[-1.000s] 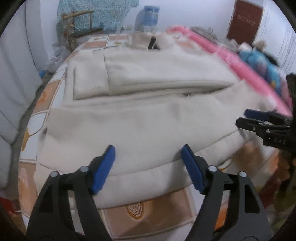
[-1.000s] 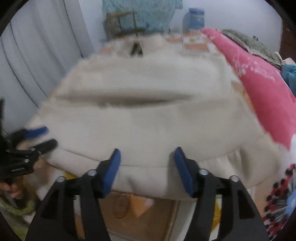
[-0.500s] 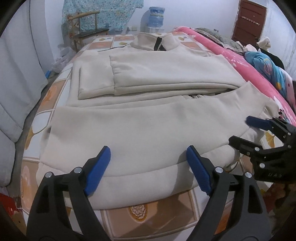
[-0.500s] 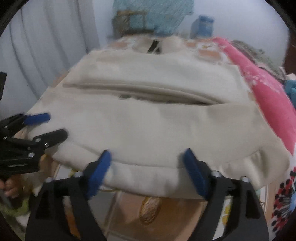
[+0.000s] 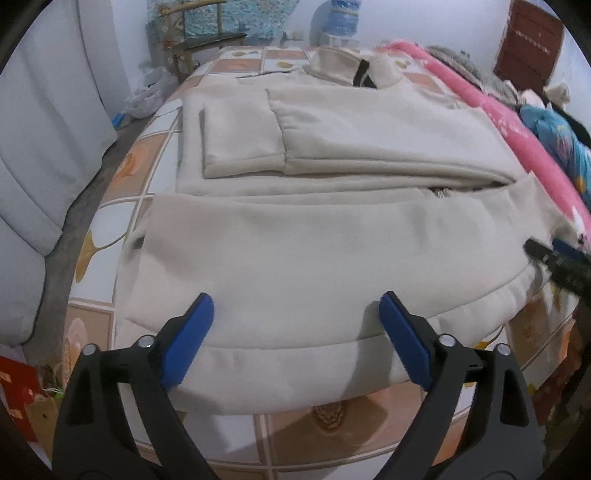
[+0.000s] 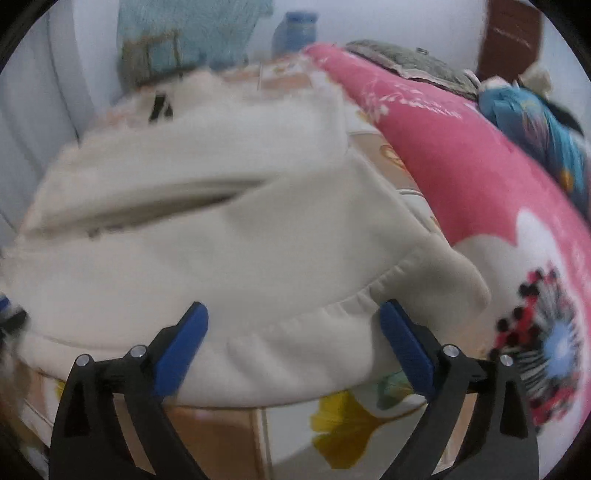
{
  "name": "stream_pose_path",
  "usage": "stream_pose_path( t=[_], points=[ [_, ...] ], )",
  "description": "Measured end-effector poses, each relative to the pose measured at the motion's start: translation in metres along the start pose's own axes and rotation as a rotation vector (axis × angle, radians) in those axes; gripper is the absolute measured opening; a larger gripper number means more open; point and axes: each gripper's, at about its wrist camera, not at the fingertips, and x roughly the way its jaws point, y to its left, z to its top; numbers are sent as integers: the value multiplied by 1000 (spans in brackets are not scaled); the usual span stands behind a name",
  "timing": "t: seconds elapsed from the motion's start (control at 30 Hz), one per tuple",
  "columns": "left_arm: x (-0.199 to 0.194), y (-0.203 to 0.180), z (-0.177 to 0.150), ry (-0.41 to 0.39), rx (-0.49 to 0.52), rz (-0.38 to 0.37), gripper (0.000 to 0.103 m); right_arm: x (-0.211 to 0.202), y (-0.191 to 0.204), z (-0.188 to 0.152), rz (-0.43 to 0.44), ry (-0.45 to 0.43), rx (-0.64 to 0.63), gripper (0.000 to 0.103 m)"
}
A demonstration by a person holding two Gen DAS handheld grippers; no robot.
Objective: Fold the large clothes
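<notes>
A large cream jacket (image 5: 314, 236) lies flat on a bed with a tile-patterned sheet (image 5: 122, 206). Its collar (image 5: 343, 66) is at the far end, its sleeves are folded across the chest, and its hem band (image 5: 280, 373) is nearest me. My left gripper (image 5: 297, 328) hovers over the left half of the hem. Its jaws are opening and its blue pads press on nothing. My right gripper (image 6: 295, 332) hangs over the hem's right corner (image 6: 461, 280). Its jaws are opening too, with cloth under the gap but no grip. It also shows as the right gripper (image 5: 557, 258) at the edge of the left wrist view.
A pink blanket (image 6: 461, 147) runs along the bed's right side, with blue bedding (image 5: 554, 136) piled behind it. A wooden chair (image 5: 199, 40) and a water bottle (image 5: 343, 14) stand at the far wall. Grey cushions (image 5: 37, 147) flank the left. The bed's front edge is just below the hem.
Both grippers' jaws have spread wider. The right gripper has slid right along the hem to the jacket's corner, and its view is blurred by the motion. The left gripper shifted a little.
</notes>
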Motion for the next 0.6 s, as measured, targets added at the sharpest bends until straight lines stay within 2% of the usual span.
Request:
stream_pose_path(
  t=[0.13,0.3,0.43,0.6],
  points=[
    [3,-3,2,8,-8,15,94,-5,5,5,-18,16,-36,96],
    [4,-5,3,9,-5,29,95,-13,8,17,105,19,22,96],
    [6,-6,4,4,-5,40,95,-8,32,23,132,33,-51,96],
    [7,-7,4,0,-8,46,95,12,56,20,137,101,-135,96]
  ],
)
